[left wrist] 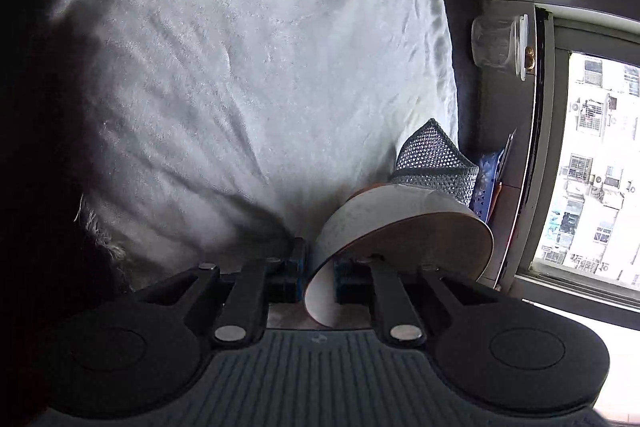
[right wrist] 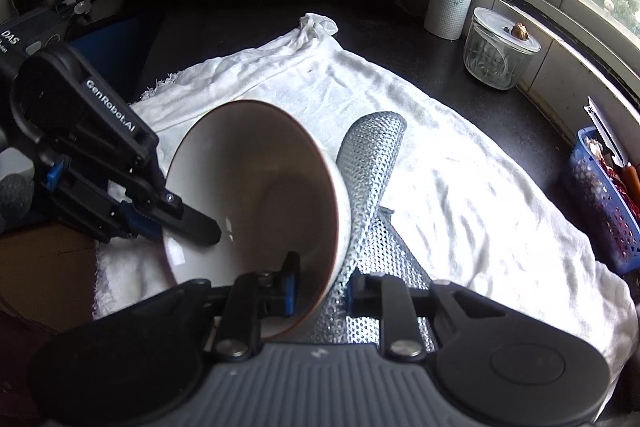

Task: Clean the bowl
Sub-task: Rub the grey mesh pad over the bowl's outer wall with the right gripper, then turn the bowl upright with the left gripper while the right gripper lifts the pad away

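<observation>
You're mid-scrub: left gripper pinches the bowl rim, right gripper clamps mesh cloth over it; next, sweep inside.

Tilted bowl between left claw and mesh-wrapped right claw.

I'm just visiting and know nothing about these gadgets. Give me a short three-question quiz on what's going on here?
1. True or false: the bowl stands flat on the white towel.
2. Which gripper pinches the bowl's rim with one finger inside: A) left gripper B) right gripper?
3. Fill in: the right gripper presses a silver mesh ____ against the bowl's outside.

Key: 1 false, it is tilted on its side; 2 A; 3 scrubbing cloth.
</observation>
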A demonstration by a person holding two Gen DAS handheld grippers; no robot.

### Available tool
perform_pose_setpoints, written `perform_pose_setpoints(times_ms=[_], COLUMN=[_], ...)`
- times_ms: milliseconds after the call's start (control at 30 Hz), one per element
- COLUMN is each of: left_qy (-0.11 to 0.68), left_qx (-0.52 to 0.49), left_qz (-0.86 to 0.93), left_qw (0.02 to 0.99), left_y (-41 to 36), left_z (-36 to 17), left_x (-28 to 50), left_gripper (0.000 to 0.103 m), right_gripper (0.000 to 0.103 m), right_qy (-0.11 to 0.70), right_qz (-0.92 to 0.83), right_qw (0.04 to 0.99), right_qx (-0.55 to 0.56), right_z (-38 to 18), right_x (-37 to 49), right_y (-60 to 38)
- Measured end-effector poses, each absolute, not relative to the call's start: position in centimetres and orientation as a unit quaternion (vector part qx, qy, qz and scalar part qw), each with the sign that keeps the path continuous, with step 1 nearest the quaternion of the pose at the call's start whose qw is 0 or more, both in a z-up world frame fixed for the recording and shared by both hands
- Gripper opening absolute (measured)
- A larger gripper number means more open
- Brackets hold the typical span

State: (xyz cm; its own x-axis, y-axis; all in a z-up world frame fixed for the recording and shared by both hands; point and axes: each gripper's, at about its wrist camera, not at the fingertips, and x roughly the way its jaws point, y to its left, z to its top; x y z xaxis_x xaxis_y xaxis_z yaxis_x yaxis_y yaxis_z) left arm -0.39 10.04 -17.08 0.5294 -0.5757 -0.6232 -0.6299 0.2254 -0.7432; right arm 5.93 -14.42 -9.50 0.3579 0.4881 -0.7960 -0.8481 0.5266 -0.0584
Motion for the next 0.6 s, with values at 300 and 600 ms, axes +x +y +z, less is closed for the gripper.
perform_pose_setpoints(times_ms=[300, 600], left_qy=[0.456, 0.461], left_qx=[-0.666, -0.607], left_qz=[0.029, -0.003], left_qw=[0.589, 0.648], left_y=[11.0, 10.1], left_z=[-16.5, -14.2], left_x=[0.0, 2.3], left_gripper=[0.02, 0.022], right_gripper=[0.03, 0.039], right_qy=[0.377, 0.384], right_qz=[0.421, 0.411], right_qw=[0.791, 0.807], right_qx=[-0.235, -0.18], right_z=[-8.9, -6.8], right_x=[6.1, 7.4], right_y=[-14.4, -16.8])
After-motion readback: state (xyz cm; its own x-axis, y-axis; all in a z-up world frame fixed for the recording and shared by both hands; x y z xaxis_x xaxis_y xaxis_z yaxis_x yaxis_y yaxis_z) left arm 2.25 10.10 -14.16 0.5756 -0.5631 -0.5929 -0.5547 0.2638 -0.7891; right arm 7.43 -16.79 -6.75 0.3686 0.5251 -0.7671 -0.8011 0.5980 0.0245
